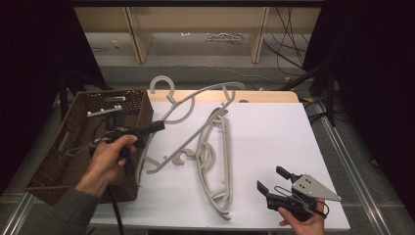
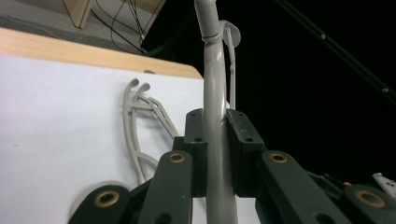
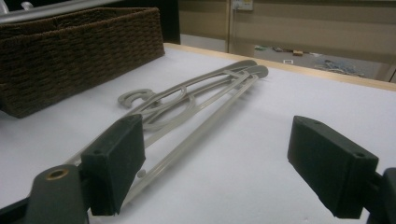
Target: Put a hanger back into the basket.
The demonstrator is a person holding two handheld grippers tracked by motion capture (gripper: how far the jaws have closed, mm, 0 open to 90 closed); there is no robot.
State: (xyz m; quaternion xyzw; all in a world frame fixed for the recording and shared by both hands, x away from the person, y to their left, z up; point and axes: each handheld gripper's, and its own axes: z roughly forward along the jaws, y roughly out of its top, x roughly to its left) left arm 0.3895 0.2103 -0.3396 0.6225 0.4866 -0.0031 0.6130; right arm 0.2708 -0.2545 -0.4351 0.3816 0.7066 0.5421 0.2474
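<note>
My left gripper (image 1: pixel 157 126) is shut on the arm of a grey plastic hanger (image 1: pixel 188 98) and holds it tilted above the table, its hook up near the basket's far corner. In the left gripper view the hanger's bar (image 2: pixel 214 98) runs up between the closed pads of my left gripper (image 2: pixel 215 116). More grey hangers (image 1: pixel 218 161) lie stacked on the white table (image 1: pixel 274 132), and in the right gripper view these hangers (image 3: pixel 196 98) lie ahead to the left. My right gripper (image 1: pixel 273 182) rests open near the front right edge, with nothing between its pads (image 3: pixel 114 158).
A brown wicker basket (image 1: pixel 144 105) stands at the table's left, with a metal-barred hanger (image 1: pixel 105 110) inside; the basket (image 3: pixel 79 51) also sits at the upper left of the right gripper view. Wooden legs and cables lie on the floor beyond the table.
</note>
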